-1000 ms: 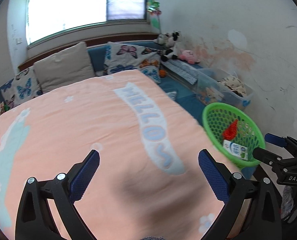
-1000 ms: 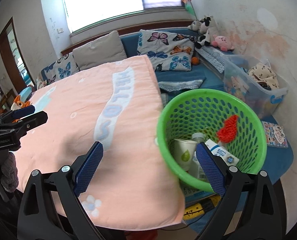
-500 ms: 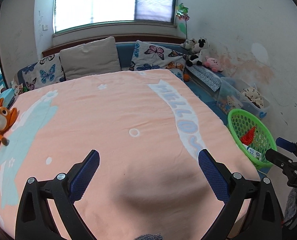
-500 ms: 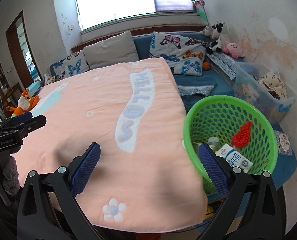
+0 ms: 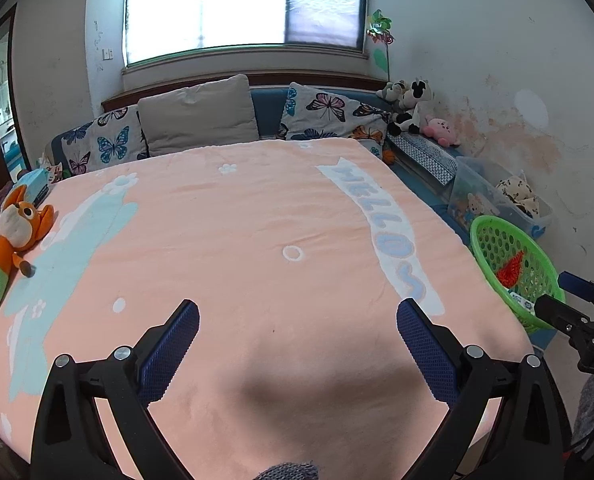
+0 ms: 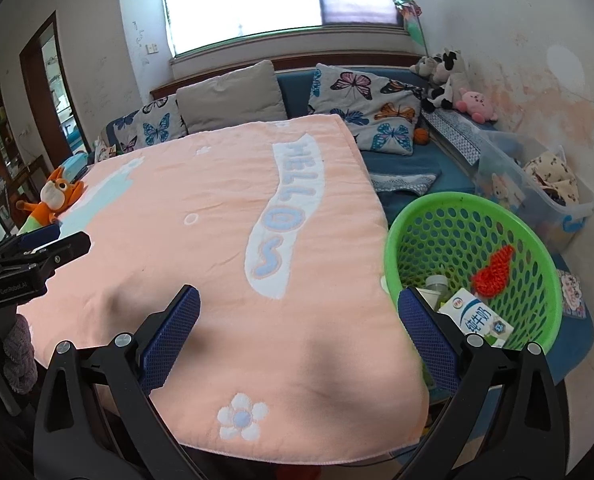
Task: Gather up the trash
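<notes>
The milk carton (image 6: 477, 320) lies tilted in the green basket (image 6: 537, 240) beside the bed's (image 6: 217, 240) right edge. Both tools, left tool (image 5: 297, 344) and right tool (image 6: 299, 332), point down over the bed, wide open and empty.

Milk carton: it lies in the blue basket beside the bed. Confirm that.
Wrong on colour only. The right wrist view shows the milk carton lying in a green basket beside the bed.

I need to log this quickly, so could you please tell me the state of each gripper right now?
Left gripper: tongs open, holding nothing.
Right gripper: tongs open, holding nothing.
</notes>
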`<state>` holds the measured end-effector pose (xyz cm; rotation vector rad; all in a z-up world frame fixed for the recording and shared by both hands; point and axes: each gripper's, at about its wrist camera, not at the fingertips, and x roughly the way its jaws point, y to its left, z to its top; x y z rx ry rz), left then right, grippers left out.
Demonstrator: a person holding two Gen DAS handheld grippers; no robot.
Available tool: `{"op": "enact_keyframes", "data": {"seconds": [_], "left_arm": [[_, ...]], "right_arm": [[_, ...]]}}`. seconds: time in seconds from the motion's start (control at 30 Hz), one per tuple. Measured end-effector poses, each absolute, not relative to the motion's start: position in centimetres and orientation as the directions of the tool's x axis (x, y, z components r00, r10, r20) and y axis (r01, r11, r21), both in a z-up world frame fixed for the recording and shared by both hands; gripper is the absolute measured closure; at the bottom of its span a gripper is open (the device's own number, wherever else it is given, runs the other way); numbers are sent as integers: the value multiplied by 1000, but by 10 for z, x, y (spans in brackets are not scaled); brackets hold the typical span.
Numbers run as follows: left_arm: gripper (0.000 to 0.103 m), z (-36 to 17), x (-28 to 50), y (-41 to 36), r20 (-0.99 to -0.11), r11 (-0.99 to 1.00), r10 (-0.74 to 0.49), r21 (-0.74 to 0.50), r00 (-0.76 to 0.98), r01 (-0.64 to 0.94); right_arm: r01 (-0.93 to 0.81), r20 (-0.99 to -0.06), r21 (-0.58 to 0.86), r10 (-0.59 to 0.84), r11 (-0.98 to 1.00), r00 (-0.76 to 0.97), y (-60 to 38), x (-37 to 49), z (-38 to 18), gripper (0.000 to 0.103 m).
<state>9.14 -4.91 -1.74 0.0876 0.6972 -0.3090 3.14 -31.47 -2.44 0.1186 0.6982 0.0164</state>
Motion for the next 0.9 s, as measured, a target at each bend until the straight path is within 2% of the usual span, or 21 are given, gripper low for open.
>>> {"op": "enact_keyframes", "data": {"seconds": [0.9], "left_arm": [[7, -7, 78, -50, -609, 964, -166, 65, 776, 257]], "right_arm": [[35, -625, 75, 20, 997, 780, -310, 26, -20, 4]]}}
